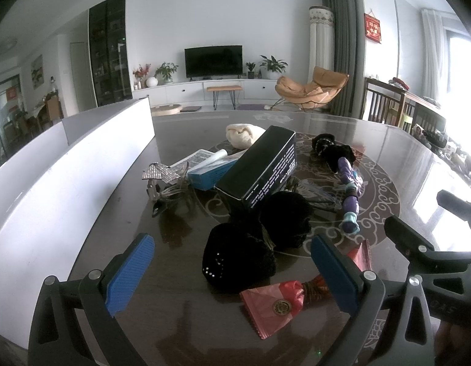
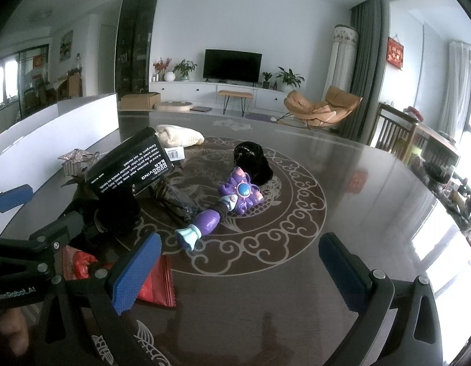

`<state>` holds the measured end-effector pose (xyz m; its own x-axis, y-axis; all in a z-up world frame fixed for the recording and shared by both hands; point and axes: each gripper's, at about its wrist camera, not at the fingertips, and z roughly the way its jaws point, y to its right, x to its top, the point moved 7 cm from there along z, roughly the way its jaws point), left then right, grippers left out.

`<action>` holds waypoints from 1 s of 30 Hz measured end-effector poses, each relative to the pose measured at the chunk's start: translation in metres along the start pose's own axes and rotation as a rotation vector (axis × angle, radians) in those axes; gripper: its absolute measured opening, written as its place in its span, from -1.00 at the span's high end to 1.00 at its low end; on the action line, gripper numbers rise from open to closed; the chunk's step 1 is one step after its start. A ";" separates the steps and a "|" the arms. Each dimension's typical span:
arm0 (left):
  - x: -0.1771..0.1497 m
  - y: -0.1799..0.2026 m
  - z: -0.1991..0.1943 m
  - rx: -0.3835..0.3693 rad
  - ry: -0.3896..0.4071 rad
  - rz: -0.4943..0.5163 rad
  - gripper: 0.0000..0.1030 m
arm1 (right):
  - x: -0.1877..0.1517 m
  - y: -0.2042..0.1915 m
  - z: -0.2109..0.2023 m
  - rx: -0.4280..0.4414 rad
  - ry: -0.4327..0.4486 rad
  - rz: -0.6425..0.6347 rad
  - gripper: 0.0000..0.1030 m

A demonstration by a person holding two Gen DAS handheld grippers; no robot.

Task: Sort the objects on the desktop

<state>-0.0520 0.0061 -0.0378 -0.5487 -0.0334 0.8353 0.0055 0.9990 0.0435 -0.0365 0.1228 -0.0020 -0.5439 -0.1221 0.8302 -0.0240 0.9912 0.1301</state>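
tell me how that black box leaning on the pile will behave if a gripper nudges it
The black box rests tilted on a blue box and a black fuzzy item, so a nudge would probably tip or slide it off. It looks like rigid cardboard, likely stiff. Its smooth faces may be slightly slippery.

Home living room. Television (image 1: 213, 61) sitting on long white cabinet (image 1: 204, 88) at centre back wall, potted plants (image 1: 273, 64) flanking it. Orange lounge chair (image 1: 311, 88) standing right of centre, grey curtains (image 1: 342, 45) hanging upper right. Dark patterned table (image 2: 296, 274) filling foreground.
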 end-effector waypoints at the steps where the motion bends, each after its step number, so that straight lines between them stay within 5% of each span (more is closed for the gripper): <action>1: 0.000 0.000 0.000 0.000 0.000 0.000 -1.00 | 0.001 0.000 0.001 0.000 -0.002 0.000 -1.00; 30: 0.000 0.001 0.000 -0.009 -0.002 -0.007 -1.00 | 0.001 -0.001 0.003 0.011 -0.032 0.000 -1.00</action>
<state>-0.0517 0.0067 -0.0380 -0.5503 -0.0405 0.8340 0.0088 0.9985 0.0542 -0.0391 0.1223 -0.0026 -0.5707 -0.1205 0.8123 -0.0328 0.9917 0.1241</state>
